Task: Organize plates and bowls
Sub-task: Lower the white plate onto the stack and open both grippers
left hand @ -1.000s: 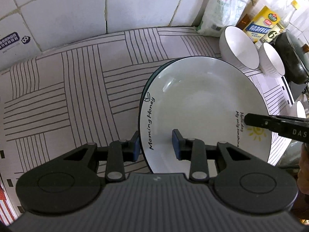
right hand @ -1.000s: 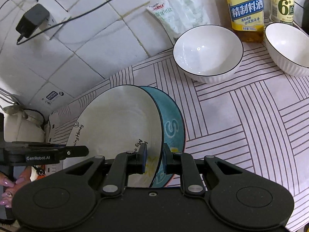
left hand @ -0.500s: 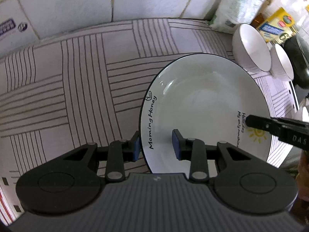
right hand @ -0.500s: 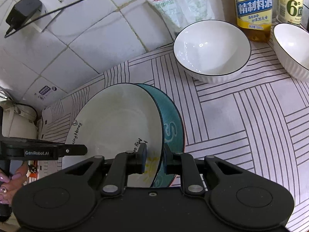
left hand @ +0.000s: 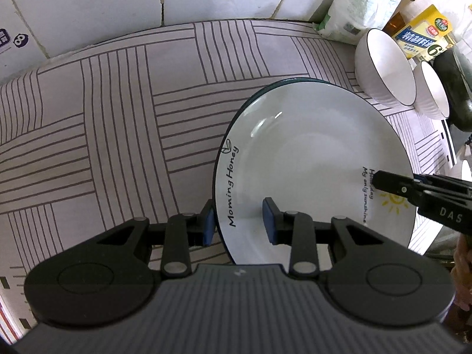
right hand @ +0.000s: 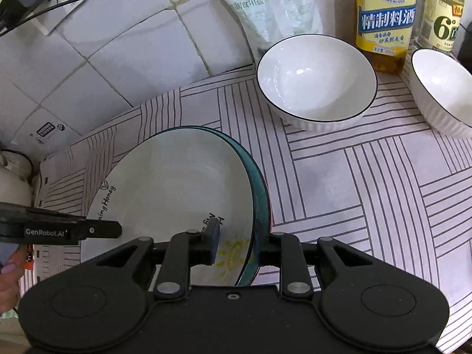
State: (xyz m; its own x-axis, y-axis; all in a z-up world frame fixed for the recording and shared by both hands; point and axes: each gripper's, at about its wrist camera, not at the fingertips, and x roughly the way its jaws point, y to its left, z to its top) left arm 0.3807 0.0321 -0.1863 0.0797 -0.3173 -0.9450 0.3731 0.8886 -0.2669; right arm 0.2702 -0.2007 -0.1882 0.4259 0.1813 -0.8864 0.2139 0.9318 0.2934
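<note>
White plate (left hand: 309,159) sits stacked on a teal plate (right hand: 259,194) on the tabletop (left hand: 118,118). Left tongs (left hand: 239,221) straddle its rim, narrow but slack; right tongs (right hand: 236,244) have just been opening, the rim between them. Glazed, slippery, breakable: best gripped at the rim.

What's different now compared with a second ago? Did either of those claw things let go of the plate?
The right gripper has just been opening its jaws; they now straddle the rims of the white plate and the teal plate under it without pinching. The white plate sits more squarely over the teal one. The left gripper is unchanged, jaws apart either side of the white plate's rim. Both bowls stayed put.
</note>
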